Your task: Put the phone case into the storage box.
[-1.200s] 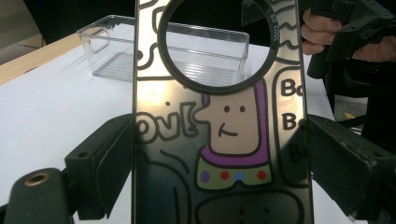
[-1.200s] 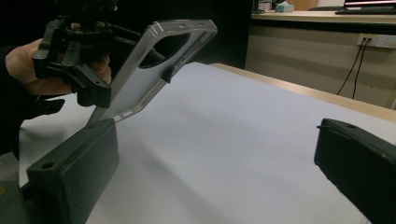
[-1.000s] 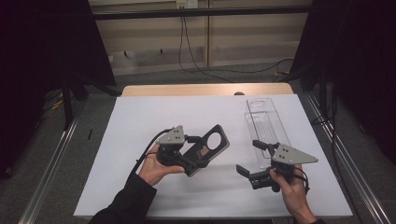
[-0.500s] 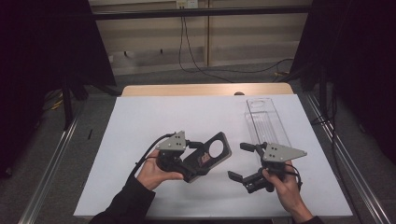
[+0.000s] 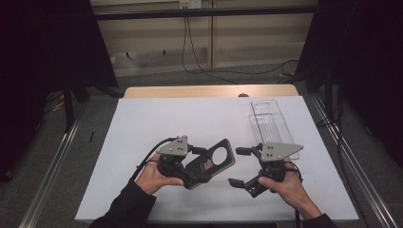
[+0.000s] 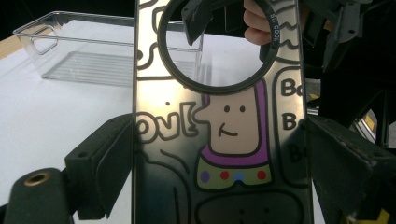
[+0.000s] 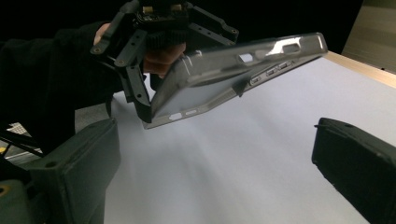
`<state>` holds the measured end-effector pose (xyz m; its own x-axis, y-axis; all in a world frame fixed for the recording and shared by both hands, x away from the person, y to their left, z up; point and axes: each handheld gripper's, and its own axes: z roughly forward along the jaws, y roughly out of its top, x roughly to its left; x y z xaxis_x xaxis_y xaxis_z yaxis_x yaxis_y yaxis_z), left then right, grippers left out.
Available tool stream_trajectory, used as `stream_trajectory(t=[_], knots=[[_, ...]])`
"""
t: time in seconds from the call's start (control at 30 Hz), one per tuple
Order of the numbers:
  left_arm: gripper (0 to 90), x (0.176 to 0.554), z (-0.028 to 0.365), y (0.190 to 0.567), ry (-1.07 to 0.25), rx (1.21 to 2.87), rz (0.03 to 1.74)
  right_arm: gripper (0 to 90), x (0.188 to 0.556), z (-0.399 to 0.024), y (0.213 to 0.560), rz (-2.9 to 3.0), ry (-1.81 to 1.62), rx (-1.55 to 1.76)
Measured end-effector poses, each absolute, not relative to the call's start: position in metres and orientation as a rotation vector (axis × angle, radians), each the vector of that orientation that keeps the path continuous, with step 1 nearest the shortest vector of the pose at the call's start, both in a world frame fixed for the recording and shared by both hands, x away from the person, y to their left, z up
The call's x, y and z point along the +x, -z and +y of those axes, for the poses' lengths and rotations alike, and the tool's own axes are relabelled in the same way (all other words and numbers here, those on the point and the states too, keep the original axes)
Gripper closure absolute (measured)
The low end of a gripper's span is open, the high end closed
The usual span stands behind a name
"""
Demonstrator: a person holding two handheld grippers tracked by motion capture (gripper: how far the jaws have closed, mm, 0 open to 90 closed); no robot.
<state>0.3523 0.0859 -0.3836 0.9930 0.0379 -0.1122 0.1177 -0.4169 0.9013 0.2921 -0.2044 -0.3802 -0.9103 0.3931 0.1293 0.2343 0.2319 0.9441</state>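
Note:
A dark phone case (image 5: pixel 214 160) with a round camera hole is held just above the white table top, tilted. Its cartoon print (image 6: pixel 229 126) faces the left gripper view. My left gripper (image 5: pixel 197 167) (image 6: pixel 217 156) is shut on the case, one jaw against each long edge. In the right gripper view the case (image 7: pixel 233 70) hangs ahead, seen from its glossy inner side. My right gripper (image 5: pixel 240 166) (image 7: pixel 215 158) stands open just right of the case's camera end, with nothing between its fingers.
A clear plastic tray (image 5: pixel 267 124) (image 6: pixel 84 56) lies at the back right of the white table sheet (image 5: pixel 157 123). A wooden strip (image 5: pixel 190 91) borders the far edge. Metal rails run along both sides of the table.
My right gripper has moved left and a little up, closer to the case's free end. The left gripper and the case have hardly shifted.

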Motion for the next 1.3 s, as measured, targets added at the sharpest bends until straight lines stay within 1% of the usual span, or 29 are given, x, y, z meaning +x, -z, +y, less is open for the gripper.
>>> stream_trajectory(t=[0.83, 0.97, 1.3], knots=[[12.2, 0.352, 0.082, 0.388, 0.161, 2.027, 0.035, 0.0, 0.312, -0.196, 0.371, 2.465, -1.762, 0.424], [12.3, 0.354, 0.082, 0.39, 0.17, 2.04, 0.029, 1.0, 0.316, -0.193, 0.374, 2.477, -1.751, 0.416], [12.2, 0.353, 0.08, 0.392, 0.182, 2.041, 0.016, 0.0, 0.318, -0.189, 0.376, 2.509, -1.789, 0.38]])
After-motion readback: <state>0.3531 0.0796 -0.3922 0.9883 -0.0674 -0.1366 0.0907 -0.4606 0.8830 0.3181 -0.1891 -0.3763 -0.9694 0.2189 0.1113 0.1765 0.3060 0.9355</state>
